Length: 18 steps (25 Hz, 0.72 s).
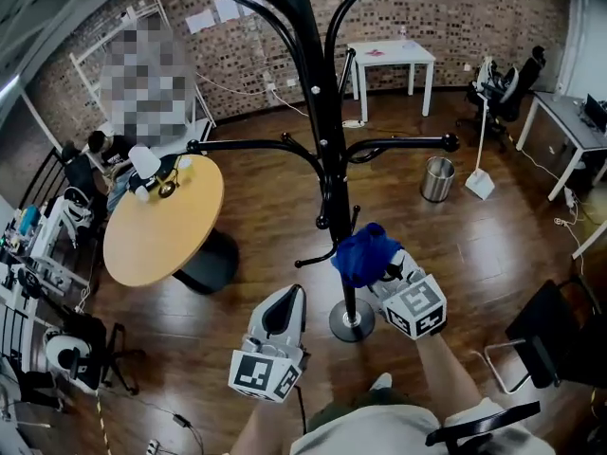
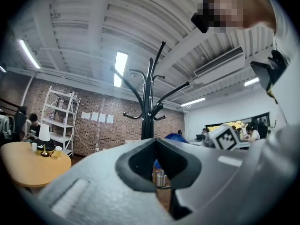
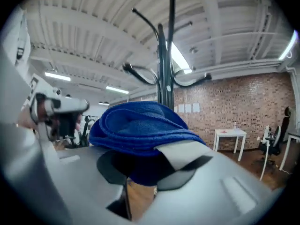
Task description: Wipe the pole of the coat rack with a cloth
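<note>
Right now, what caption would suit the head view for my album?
From above: right gripper holds a blue cloth at the black coat rack's pole; left gripper hangs shut and empty nearby.

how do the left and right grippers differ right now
The right gripper is shut on the blue cloth; the left gripper is shut on nothing. The right one is up at the coat rack pole; the left one hangs apart from it. Both point towards that pole.

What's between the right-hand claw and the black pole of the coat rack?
A bunched blue cloth, clamped in the right claw, sits against the pole; the head view shows it.
</note>
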{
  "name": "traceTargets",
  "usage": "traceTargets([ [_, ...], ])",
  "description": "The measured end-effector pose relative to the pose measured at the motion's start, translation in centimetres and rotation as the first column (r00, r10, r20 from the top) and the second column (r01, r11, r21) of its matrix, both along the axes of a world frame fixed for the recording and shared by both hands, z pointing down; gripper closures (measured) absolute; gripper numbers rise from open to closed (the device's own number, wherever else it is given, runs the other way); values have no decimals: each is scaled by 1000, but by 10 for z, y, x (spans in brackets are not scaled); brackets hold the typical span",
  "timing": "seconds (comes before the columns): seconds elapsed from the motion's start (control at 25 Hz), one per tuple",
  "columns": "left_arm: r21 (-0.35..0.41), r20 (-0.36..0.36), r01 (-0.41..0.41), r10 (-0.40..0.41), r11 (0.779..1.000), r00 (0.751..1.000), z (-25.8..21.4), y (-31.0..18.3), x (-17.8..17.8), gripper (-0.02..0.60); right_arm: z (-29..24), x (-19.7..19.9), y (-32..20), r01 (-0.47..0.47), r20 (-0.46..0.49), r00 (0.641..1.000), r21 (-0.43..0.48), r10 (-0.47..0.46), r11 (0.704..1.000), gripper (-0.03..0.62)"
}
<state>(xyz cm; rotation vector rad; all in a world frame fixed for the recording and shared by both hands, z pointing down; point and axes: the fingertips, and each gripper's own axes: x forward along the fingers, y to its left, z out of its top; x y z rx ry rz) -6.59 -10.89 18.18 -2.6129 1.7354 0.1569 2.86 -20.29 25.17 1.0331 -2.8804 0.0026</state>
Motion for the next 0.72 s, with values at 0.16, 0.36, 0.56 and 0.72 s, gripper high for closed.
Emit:
traceTargets([
  [0.16,5,-8,-21,21,1000,1000,-5,20,2,580,-59,13,73,-37,80,996,110,28,993,494],
  [0.36,-30,-14,-73,73,997,997,16,37,4,580,-44,19,119,-73,113,992,85,64,994,493],
  [0.56,-83,12,-52,53,995,998,45,29,10,580,-2,19,128,-36,85,996,45,32,998,493],
  [0.72,-47,19,-24,25,999,1000,76,12,13,580,34,9,123,68,89,993,51,-72,996,494],
])
